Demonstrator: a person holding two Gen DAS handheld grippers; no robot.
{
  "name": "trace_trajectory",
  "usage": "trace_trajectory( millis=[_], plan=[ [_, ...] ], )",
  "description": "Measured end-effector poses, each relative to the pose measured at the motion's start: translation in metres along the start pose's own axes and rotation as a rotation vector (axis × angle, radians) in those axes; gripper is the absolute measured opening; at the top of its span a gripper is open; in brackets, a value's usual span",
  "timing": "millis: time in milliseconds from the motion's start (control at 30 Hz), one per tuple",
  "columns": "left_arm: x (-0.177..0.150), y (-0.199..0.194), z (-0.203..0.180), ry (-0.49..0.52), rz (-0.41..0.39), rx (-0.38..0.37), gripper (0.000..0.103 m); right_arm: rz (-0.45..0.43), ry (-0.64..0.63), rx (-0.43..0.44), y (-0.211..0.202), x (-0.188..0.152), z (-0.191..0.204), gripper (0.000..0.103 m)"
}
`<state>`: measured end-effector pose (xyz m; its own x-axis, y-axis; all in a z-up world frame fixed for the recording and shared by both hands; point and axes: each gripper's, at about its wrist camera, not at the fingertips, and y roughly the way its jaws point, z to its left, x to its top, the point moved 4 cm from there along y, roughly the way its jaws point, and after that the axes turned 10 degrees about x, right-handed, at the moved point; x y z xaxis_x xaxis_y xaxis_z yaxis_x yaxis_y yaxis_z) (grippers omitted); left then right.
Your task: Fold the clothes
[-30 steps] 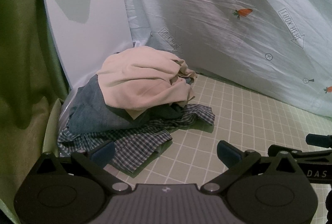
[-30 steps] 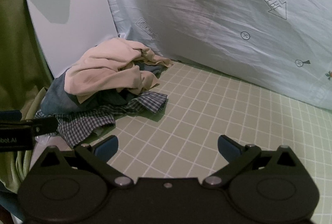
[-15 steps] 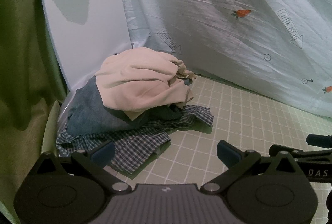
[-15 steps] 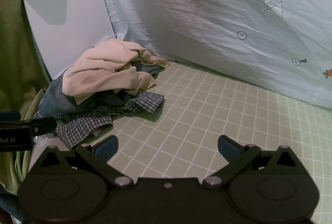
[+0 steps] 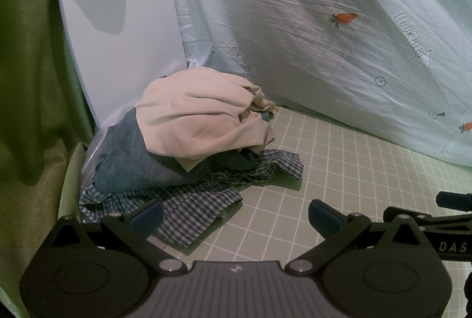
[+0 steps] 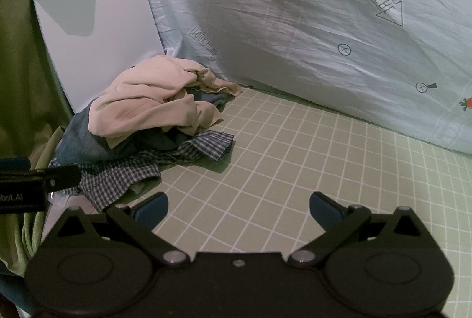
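Observation:
A heap of crumpled clothes lies at the back left of the green grid mat (image 5: 339,164). On top is a beige garment (image 5: 200,114) (image 6: 147,102), under it a blue denim piece (image 5: 129,158) (image 6: 79,138), and at the bottom a blue checked shirt (image 5: 200,197) (image 6: 124,173). My left gripper (image 5: 236,217) is open, its left pad over the checked shirt's near edge, nothing between the fingers. My right gripper (image 6: 237,207) is open over bare mat, right of the heap. Each gripper shows at the edge of the other's view.
A pale blue sheet (image 5: 324,23) (image 6: 295,23) printed with carrots and arrows hangs behind the mat. A white panel (image 5: 118,23) (image 6: 94,17) stands behind the heap. Green fabric (image 5: 32,82) (image 6: 26,82) hangs on the left.
Both views have drifted slightly; the heap sits a little lower and more to the left in the frames. Both grippers remain open and the clothes have not moved.

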<state>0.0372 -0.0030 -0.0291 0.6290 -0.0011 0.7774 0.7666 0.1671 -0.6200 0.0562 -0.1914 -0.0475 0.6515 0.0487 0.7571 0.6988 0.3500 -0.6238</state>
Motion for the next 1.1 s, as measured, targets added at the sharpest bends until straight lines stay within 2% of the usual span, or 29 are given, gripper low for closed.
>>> trace_trajectory(
  millis=[367, 600, 900, 1100],
  plan=[
    [0.003, 0.005, -0.003, 0.010, 0.013, -0.009, 0.103, 0.019, -0.013, 0.003, 0.008, 0.003, 0.003, 0.103],
    [0.024, 0.023, 0.008, -0.020, 0.034, 0.022, 0.103, 0.042, -0.027, 0.022, 0.025, 0.018, 0.008, 0.103],
    [0.076, 0.065, 0.021, -0.055, 0.025, 0.057, 0.103, -0.016, -0.071, 0.034, 0.072, 0.086, 0.024, 0.103],
    [0.101, 0.111, 0.047, -0.115, 0.064, 0.096, 0.102, -0.050, -0.097, 0.036, 0.119, 0.134, 0.036, 0.102]
  ],
)
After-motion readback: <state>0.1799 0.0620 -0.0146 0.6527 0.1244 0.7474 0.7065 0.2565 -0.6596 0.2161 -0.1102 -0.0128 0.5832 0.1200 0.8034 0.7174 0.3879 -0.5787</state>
